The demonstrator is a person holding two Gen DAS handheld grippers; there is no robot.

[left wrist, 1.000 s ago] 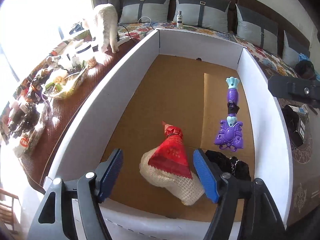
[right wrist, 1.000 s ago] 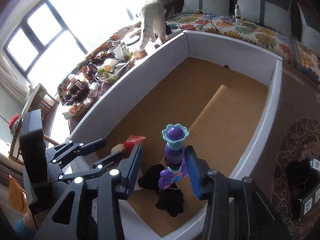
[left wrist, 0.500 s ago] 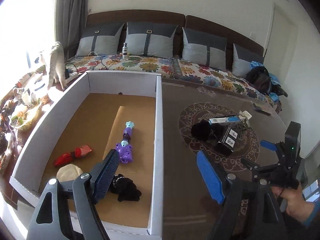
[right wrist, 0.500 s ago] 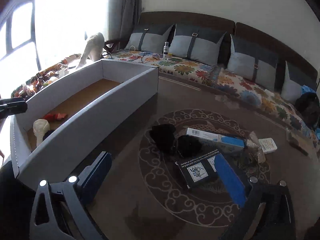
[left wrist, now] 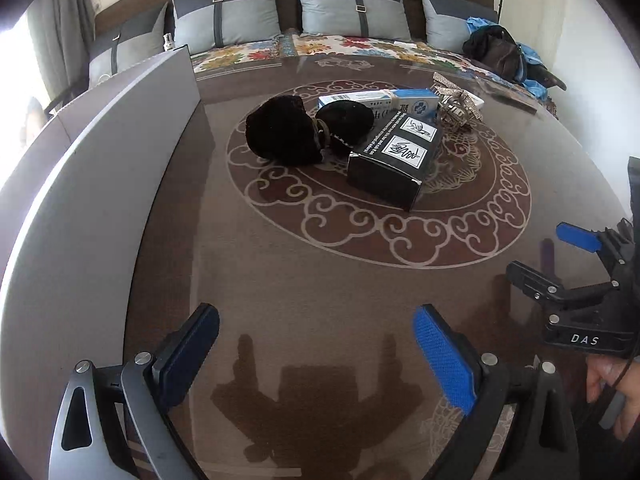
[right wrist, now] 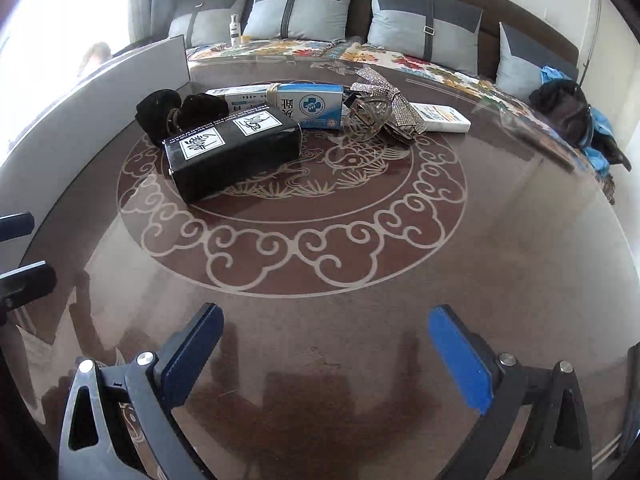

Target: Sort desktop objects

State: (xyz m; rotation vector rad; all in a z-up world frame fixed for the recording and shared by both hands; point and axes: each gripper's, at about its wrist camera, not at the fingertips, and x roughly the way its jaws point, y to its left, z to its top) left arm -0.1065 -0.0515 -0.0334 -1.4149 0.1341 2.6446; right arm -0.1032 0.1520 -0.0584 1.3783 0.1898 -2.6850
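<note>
Desktop objects sit bunched on the patterned brown table (left wrist: 320, 280), inside its ring of pale cloud scrolls: a black box (left wrist: 394, 162) with white labels on top, a fuzzy black bundle (left wrist: 286, 132) touching its far left corner, a blue-and-white carton (left wrist: 380, 101) lying behind both, and a glittery rhinestone bow (right wrist: 386, 98) with a flat white box (right wrist: 440, 116) beyond it to the right. Along the table's left edge stands the white wall of a big cardboard bin (left wrist: 100, 168); from here its inside is hidden. The tabletop is glossy and mirrors both tools. The left gripper (left wrist: 316, 356) hovers over bare table well short of the pile, its blue ribbed pads spreading wider with nothing between them. The right gripper (right wrist: 326, 354) is likewise spread wide and empty, the black box ahead and to its left. A hand (left wrist: 612, 396) holds that tool's handle.
</note>
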